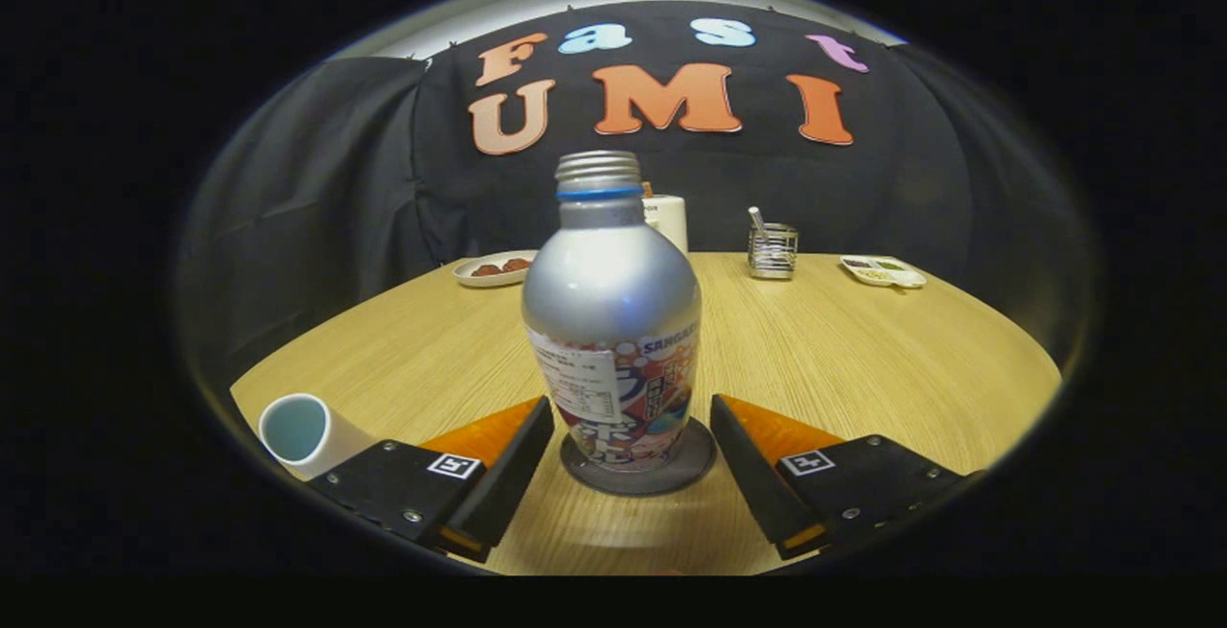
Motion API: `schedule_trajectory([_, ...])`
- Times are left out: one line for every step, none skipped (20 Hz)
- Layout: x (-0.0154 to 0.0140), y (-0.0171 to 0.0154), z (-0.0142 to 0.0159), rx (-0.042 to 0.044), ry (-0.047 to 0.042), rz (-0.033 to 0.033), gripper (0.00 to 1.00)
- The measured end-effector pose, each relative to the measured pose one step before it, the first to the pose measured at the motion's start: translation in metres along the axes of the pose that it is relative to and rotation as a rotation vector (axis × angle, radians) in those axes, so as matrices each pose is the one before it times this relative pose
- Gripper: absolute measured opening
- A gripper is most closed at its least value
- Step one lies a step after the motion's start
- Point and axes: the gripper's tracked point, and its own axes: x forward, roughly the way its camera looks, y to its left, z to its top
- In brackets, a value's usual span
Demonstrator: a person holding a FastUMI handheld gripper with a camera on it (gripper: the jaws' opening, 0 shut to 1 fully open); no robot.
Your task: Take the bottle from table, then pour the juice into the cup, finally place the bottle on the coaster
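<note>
Bottle [612, 321]: a silver metal bottle with a rounded shoulder, a narrow threaded neck with no cap on it and a blue ring just under the threads. A busy printed label in red, white and blue wraps its lower half, with a white panel of small print on the side toward the left finger.
Bottle position: upright on the coaster [640, 475], between the two fingers and just ahead of their tips.
Coaster: a dark round disc lying flat on the table [863, 350]; its rim shows all round the bottle's base.
Gripper [633, 436]: fingers spread wide, one on each side of the bottle, with a clear gap of table showing between each finger and the bottle. Neither finger touches it.
Cup [302, 431]: white outside, pale blue-green inside, standing beside the left finger on its outer side, its mouth facing the camera.
Table: light wood grain with a curved edge.
Far edge of table: a plate [494, 268] with reddish food, a white cylinder [671, 220] partly hidden behind the bottle, a wire holder [773, 250] with a utensil in it, and a small divided dish [884, 270].
</note>
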Motion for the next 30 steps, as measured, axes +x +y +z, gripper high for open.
schedule_trajectory([-0.00456, 0.00068, 0.00190, -0.00491, -0.00420, 0.00159, 0.97])
schedule_trajectory([-0.00559, -0.00073, 0.00345, -0.00544, -0.00572, 0.00001, 0.98])
schedule_trajectory([-0.00642, -0.00063, 0.00393, -0.00613, -0.00896, -0.00190, 0.98])
schedule_trajectory([-0.00738, -0.00163, 0.00599, -0.00504, -0.01143, -0.00150, 0.98])
schedule_trajectory([-0.00723, -0.00134, 0.00454, -0.00267, -0.01242, -0.00244, 0.97])
schedule_trajectory([-0.00754, -0.00222, 0.00731, -0.00335, -0.01607, -0.00479, 0.97])
schedule_trajectory([-0.00883, -0.00343, 0.00782, -0.00415, -0.01666, -0.00590, 0.98])
schedule_trajectory([-0.00875, -0.00314, 0.00745, -0.00420, -0.01663, -0.00518, 0.97])
schedule_trajectory([-0.00961, -0.00302, 0.00793, -0.00350, -0.01844, -0.00568, 0.97])
schedule_trajectory([-0.00967, -0.00441, 0.00798, -0.00339, -0.01905, -0.00743, 0.97])
schedule_trajectory([-0.00879, -0.00494, 0.00598, -0.00624, -0.01719, -0.00685, 0.97])
schedule_trajectory([-0.00811, -0.00517, 0.00665, -0.00675, -0.01632, -0.00997, 0.97])
schedule_trajectory([-0.00928, -0.00520, 0.00415, -0.00852, -0.01100, -0.00916, 0.97])
schedule_trajectory([-0.00844, -0.00495, 0.00458, -0.01082, -0.00913, -0.00716, 0.97])
schedule_trajectory([-0.00817, -0.00554, 0.00416, -0.01041, -0.01093, -0.00924, 0.97])
schedule_trajectory([-0.00785, -0.00629, 0.00428, -0.00961, -0.01226, -0.00876, 0.97])
schedule_trajectory([-0.00798, -0.00644, 0.00231, -0.00676, -0.00874, -0.01048, 0.97])
schedule_trajectory([-0.00669, -0.00742, 0.00203, -0.00002, -0.00675, -0.01403, 0.97])
schedule_trajectory([-0.00683, -0.00600, 0.00305, 0.00993, -0.01337, -0.00967, 0.97])
schedule_trajectory([-0.00559, -0.00615, 0.00171, 0.01465, -0.00912, -0.00782, 0.97])
schedule_trajectory([-0.00460, -0.00552, -0.00062, 0.01154, -0.00552, -0.00819, 0.97])
schedule_trajectory([-0.00410, -0.00750, -0.00104, 0.00840, -0.00256, -0.00933, 0.97])
schedule_trajectory([-0.00352, -0.00589, -0.00201, 0.01161, -0.00002, -0.00638, 0.97])
schedule_trajectory([-0.00297, -0.00574, -0.00336, 0.01748, 0.00307, -0.00643, 0.97])
schedule_trajectory([-0.00398, -0.00671, -0.00229, 0.01686, 0.00089, -0.00724, 0.97])
schedule_trajectory([-0.00216, -0.00487, -0.00201, 0.01463, 0.00194, -0.00754, 0.97])
schedule_trajectory([-0.00226, -0.00357, -0.00243, 0.00837, 0.00263, -0.00705, 0.97])
schedule_trajectory([-0.00179, -0.00397, -0.00100, 0.00186, -0.00071, -0.00666, 0.97])
schedule_trajectory([-0.00100, -0.00256, 0.00009, -0.00244, -0.00304, -0.00387, 0.97])
schedule_trajectory([-0.00099, -0.00071, 0.00067, -0.00410, -0.00322, 0.00110, 0.97])
